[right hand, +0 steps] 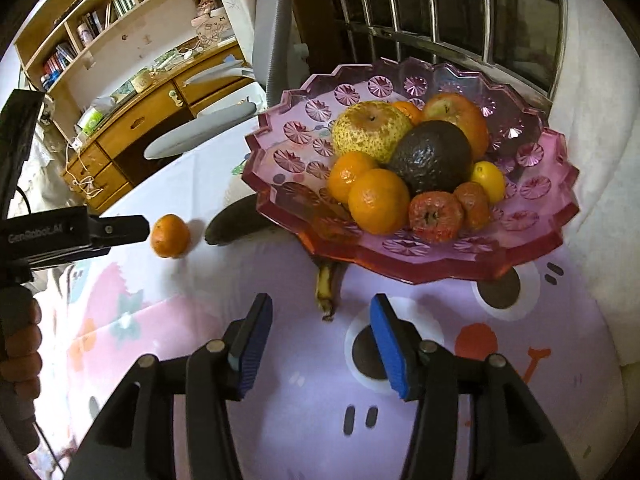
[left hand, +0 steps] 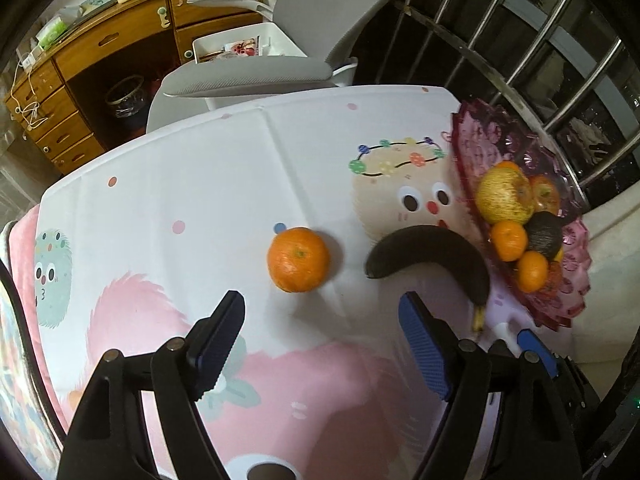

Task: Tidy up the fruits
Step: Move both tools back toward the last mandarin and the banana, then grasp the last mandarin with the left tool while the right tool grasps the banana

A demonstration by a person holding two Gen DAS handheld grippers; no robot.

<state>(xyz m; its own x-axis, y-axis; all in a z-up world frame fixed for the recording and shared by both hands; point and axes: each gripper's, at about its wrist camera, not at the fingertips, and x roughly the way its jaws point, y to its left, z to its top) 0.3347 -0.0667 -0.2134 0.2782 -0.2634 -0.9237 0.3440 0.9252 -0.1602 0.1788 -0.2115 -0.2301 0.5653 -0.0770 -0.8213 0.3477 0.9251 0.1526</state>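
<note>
An orange tangerine (left hand: pixel 298 260) lies on the cartoon tablecloth (left hand: pixel 180 200), a little ahead of my open, empty left gripper (left hand: pixel 322 322). A blackened banana (left hand: pixel 432 256) lies to its right, partly under the pink glass fruit bowl (left hand: pixel 472 140). In the right wrist view the bowl (right hand: pixel 360 76) holds a pear, an apple, an avocado (right hand: pixel 430 156), tangerines (right hand: pixel 378 200) and small red fruits. My right gripper (right hand: pixel 320 322) is open and empty, just short of the banana's stem (right hand: pixel 326 288). The loose tangerine (right hand: pixel 170 236) lies left, near the left gripper's fingers (right hand: pixel 120 228).
A grey office chair (left hand: pixel 248 76) stands at the table's far edge. A wooden desk with drawers (left hand: pixel 100 48) and shelves (right hand: pixel 100 12) stand behind. Metal window bars (left hand: pixel 540 40) run along the right. A white cushion (right hand: pixel 600 120) lies beside the bowl.
</note>
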